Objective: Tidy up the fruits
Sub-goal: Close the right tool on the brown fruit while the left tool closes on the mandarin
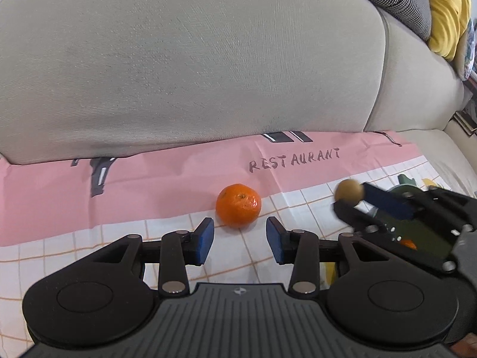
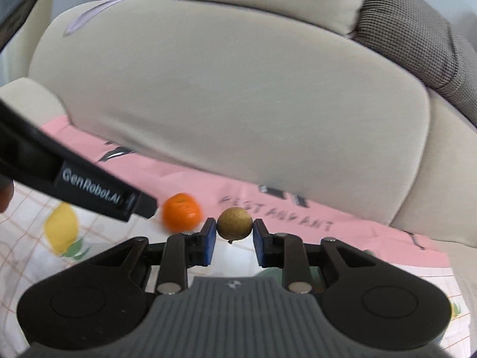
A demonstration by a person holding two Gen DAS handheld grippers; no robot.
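Blue-padded left gripper [image 1: 240, 240] jaws spread wide before tangerine [image 1: 238, 205]; right gripper [image 2: 234, 240] jaws clamp brown fruit [image 2: 234, 223].

A small round tan-brown fruit [image 2: 234, 223] is clamped between the blue pads [image 2: 208, 240] of the right gripper [image 2: 234, 240] — lifted clear of the pink printed cloth [image 2: 190, 179]. An orange [image 2: 181, 212], blurred, is seen just left of it, partly behind the left gripper [image 2: 77, 183]. A beige sofa cushion [image 2: 238, 95] fills the background.
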